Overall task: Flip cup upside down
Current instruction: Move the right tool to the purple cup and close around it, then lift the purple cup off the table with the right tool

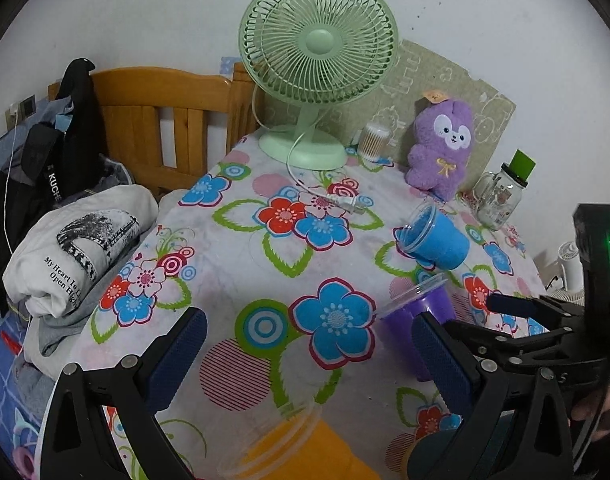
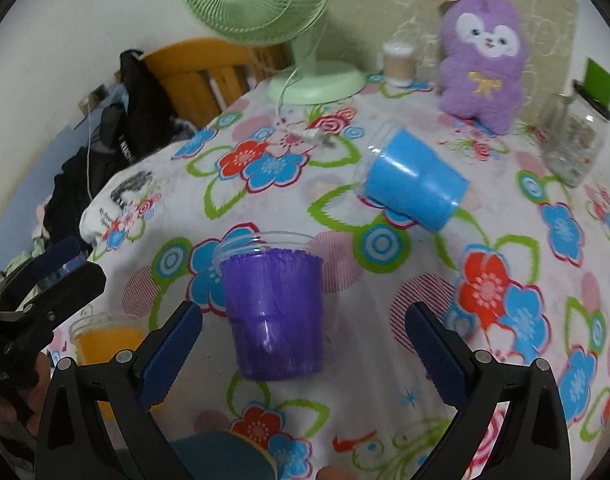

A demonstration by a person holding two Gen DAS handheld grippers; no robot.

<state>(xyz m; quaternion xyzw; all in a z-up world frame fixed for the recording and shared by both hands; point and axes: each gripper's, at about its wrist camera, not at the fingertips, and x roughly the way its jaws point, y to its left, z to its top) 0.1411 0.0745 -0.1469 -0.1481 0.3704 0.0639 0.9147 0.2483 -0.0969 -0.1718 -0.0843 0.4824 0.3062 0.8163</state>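
Observation:
A purple cup (image 2: 273, 312) with a clear rim stands upright on the flowered tablecloth (image 2: 385, 300), mouth up. My right gripper (image 2: 303, 344) is open, its blue pads on either side of the cup, not touching it. The purple cup also shows in the left wrist view (image 1: 421, 312), partly behind my left gripper's right finger. A blue cup (image 2: 411, 184) lies on its side further back; it also shows in the left wrist view (image 1: 435, 240). An orange cup (image 1: 301, 444) lies on its side just below my open, empty left gripper (image 1: 309, 348); the right wrist view shows it too (image 2: 105, 340).
A green desk fan (image 1: 319, 64) with its cord and plug (image 1: 341, 202), a purple plush toy (image 1: 443, 144), a cotton-swab jar (image 1: 373, 140) and a glass mug-jar (image 1: 501, 196) stand at the back. Folded clothes (image 1: 77, 248) and a wooden bed frame (image 1: 161, 120) lie to the left.

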